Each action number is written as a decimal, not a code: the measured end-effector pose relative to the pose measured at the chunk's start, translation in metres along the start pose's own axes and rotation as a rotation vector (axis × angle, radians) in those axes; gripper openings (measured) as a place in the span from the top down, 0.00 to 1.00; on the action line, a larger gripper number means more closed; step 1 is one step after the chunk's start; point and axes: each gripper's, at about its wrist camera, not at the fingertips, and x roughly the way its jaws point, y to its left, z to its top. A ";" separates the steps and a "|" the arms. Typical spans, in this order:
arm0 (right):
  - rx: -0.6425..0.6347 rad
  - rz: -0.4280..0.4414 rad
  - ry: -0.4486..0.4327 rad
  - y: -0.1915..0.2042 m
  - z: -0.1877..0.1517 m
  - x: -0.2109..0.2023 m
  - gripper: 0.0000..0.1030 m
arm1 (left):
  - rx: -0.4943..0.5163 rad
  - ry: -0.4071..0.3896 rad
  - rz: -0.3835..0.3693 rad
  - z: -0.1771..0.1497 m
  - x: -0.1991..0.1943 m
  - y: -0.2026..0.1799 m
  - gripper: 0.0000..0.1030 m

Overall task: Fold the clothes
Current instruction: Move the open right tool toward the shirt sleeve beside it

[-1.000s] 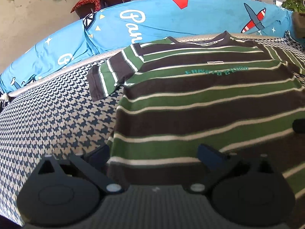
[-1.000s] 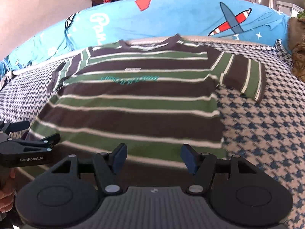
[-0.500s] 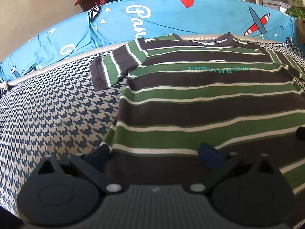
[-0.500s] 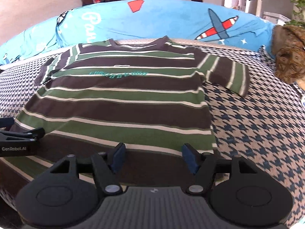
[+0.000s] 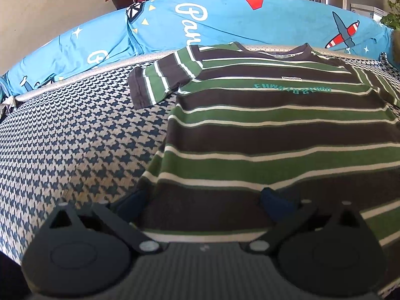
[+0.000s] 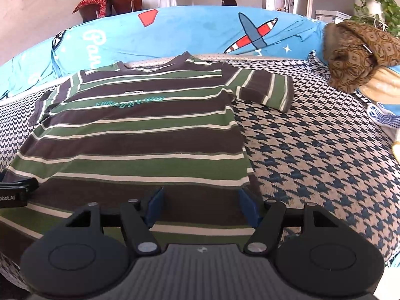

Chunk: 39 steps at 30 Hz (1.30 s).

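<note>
Houndstooth bedcover (image 6: 312, 150) stretches across the whole bed, backed by a long blue quilt (image 6: 200, 32) with aeroplanes printed on it, and a brown patterned bundle (image 6: 360, 55) sits at the far right corner. Spread flat on the cover, collar away from us and both sleeves out to the sides, lies the striped T-shirt (image 6: 140, 135); no part of it is folded over. Its hem hangs toward the near edge of the bed, probably so both bottom corners can be reached together. Bare cover lies wide on either side, room enough to swing a sleeve inward. The left hand-held gripper (image 5: 202, 200) hovers over the hem's left corner, jaws wide apart, gripping nothing. The right hand-held gripper (image 6: 203, 206) hovers at the right corner, likewise agape and empty.
</note>
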 end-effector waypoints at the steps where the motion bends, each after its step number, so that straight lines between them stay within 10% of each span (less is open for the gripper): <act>1: 0.003 -0.003 -0.003 0.000 -0.001 -0.001 0.37 | -0.001 0.000 0.001 0.000 -0.001 0.000 0.00; 18: -0.011 0.092 -0.032 0.020 -0.019 -0.028 0.37 | 0.003 0.025 -0.042 -0.018 -0.029 -0.008 0.00; 39: 0.041 -0.037 0.033 0.012 -0.034 -0.034 0.36 | -0.014 0.046 -0.053 -0.031 -0.038 -0.007 0.00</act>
